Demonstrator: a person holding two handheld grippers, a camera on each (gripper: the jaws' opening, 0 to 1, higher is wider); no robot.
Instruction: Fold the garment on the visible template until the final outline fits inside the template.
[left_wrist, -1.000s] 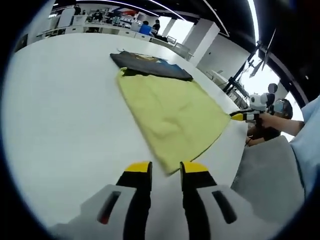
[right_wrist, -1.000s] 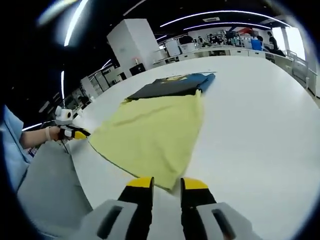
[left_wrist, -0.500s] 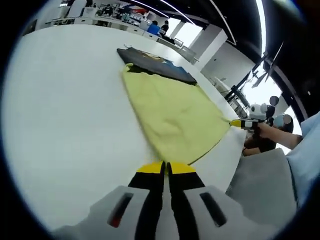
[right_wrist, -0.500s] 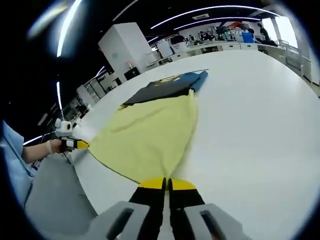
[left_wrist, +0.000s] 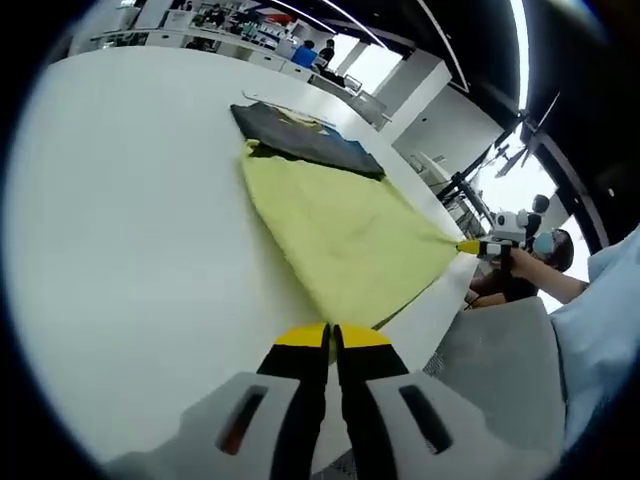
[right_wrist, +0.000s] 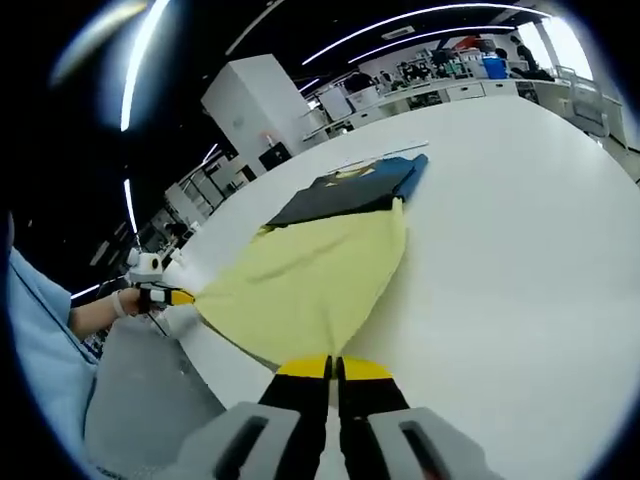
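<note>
in the left gripper view the left gripper is clenched on the near corner of the yellow-green garment, which lies spread on the white table with its far edge against the dark template; the right gripper pinches the other near corner. in the right gripper view the right gripper is clenched on its corner of the garment, below the template, and the left gripper holds the opposite corner. the cloth looks light, limp and prone to sagging, so corners seem the best hold.

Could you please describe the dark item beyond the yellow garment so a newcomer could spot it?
On the big white table, follow the yellow garment to its far edge. There lies the dark folded cloth, flat, nearly black with a blue-and-yellow print, unlike the plain garment.
</note>
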